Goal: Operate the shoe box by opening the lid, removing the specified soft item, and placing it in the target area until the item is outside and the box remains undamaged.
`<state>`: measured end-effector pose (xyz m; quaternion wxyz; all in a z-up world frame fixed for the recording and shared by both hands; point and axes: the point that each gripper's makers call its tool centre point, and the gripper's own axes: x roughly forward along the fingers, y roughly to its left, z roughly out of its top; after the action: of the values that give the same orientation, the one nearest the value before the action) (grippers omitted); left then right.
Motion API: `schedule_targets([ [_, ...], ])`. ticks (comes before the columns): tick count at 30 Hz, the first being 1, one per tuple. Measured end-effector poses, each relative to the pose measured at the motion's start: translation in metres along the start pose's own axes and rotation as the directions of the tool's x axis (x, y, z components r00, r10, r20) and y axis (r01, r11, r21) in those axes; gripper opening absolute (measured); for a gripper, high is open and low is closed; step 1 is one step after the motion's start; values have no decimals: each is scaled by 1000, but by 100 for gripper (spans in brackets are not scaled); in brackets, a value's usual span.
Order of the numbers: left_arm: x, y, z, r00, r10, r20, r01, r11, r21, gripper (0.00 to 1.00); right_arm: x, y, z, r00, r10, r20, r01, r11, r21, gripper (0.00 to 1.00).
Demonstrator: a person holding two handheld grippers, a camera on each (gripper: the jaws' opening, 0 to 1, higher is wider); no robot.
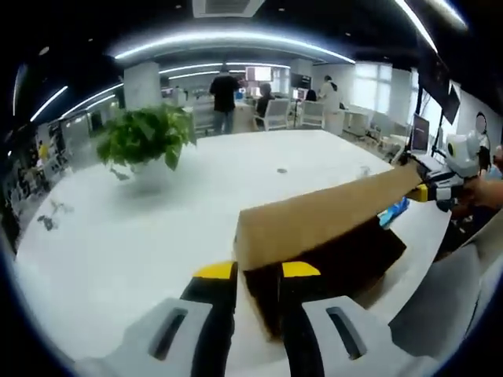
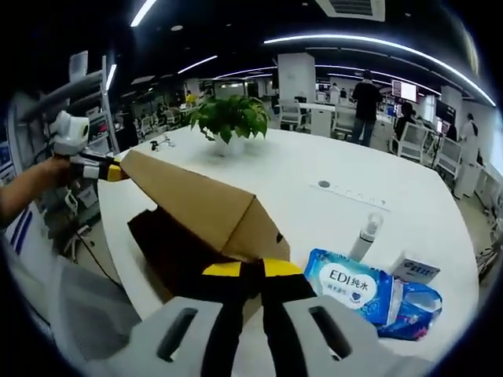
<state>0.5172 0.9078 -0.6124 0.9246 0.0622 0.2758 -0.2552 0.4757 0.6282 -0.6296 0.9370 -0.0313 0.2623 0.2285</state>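
The shoe box (image 1: 330, 263) stands near the white table's edge, dark inside, with its brown cardboard lid (image 1: 330, 212) lifted and slanting. My left gripper (image 1: 257, 271) is shut on the lid's near corner. The right gripper (image 1: 431, 192), held by a hand, pinches the lid's far corner. From the right gripper view, my right gripper (image 2: 253, 269) is shut on one corner of the lid (image 2: 196, 204), and the left gripper (image 2: 106, 170) holds the opposite end. The box (image 2: 169, 243) lies open beneath. Its contents are too dark to make out.
A blue-and-white soft tissue pack (image 2: 354, 287) lies right of the box, with a white spray bottle (image 2: 365, 234) and a small carton (image 2: 414, 268) beside it. A potted plant (image 1: 145, 137) stands farther back on the table (image 1: 259, 173). People and chairs fill the office behind.
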Motion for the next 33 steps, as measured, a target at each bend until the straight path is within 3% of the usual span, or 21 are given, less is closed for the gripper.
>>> schedule_targets([
  [12, -3, -10, -17, 999, -40, -12, 40, 999, 22, 22, -1, 9, -15, 1000, 24, -10, -24, 998, -63, 9],
  [33, -4, -25, -51, 990, -101, -99, 110, 990, 91, 33, 3, 26, -48, 990, 119, -82, -133, 971, -197, 21],
])
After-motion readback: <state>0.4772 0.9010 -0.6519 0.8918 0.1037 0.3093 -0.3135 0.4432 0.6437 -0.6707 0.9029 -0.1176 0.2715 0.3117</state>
